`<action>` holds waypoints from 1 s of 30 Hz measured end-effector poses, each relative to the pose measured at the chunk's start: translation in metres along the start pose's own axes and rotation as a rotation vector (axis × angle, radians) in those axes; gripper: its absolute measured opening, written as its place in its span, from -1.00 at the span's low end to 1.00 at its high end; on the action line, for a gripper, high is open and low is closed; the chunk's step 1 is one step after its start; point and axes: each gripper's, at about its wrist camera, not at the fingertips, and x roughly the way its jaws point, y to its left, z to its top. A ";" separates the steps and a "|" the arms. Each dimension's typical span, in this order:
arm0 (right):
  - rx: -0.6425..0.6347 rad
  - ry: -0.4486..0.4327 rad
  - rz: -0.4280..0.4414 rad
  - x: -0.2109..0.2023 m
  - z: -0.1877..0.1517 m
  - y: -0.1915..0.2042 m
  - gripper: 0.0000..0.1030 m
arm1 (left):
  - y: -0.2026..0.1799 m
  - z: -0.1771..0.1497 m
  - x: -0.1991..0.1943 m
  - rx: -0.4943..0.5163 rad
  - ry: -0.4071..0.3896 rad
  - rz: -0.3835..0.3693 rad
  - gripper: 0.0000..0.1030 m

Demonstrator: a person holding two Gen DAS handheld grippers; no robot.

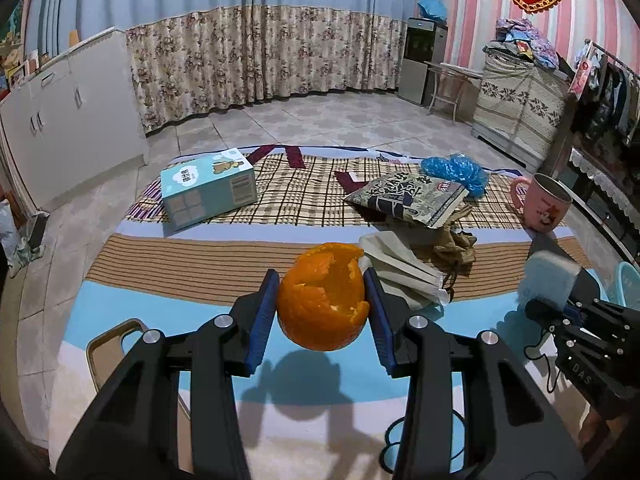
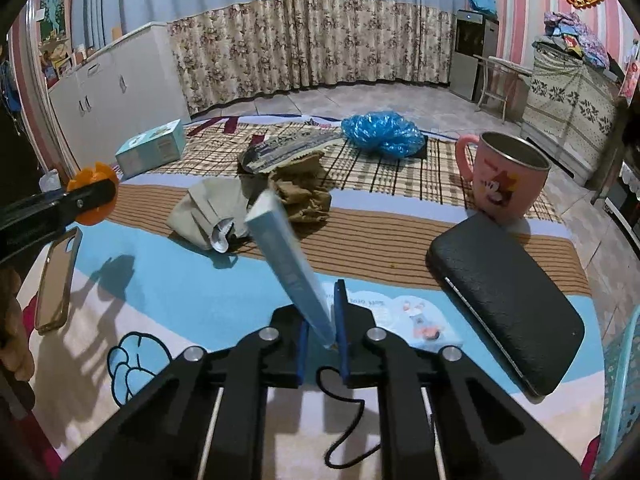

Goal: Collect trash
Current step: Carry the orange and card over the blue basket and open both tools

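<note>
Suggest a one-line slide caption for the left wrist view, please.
Left gripper lifts an orange peel above the table, with a face mask and snack wrapper waiting behind.

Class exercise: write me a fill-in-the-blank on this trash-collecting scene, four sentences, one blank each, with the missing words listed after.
1. The left gripper is shut on an orange ____.
2. The right gripper holds a flat light-blue ____.
3. The pink mug stands ____ on the table.
4. The crumpled plastic bag is ____ in colour.

Missing words: peel; box; upright; blue
</note>
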 end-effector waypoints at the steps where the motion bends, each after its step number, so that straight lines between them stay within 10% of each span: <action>1: -0.002 -0.005 0.000 -0.001 0.000 0.000 -0.81 | -0.002 -0.001 0.000 0.005 -0.001 0.003 -0.18; 17: 0.029 -0.074 -0.026 -0.044 -0.003 -0.029 -0.86 | -0.031 -0.007 -0.010 0.095 -0.013 -0.017 -0.18; 30: 0.162 -0.137 -0.154 -0.130 -0.038 -0.135 -0.85 | -0.124 -0.008 -0.039 0.153 -0.023 -0.163 -0.18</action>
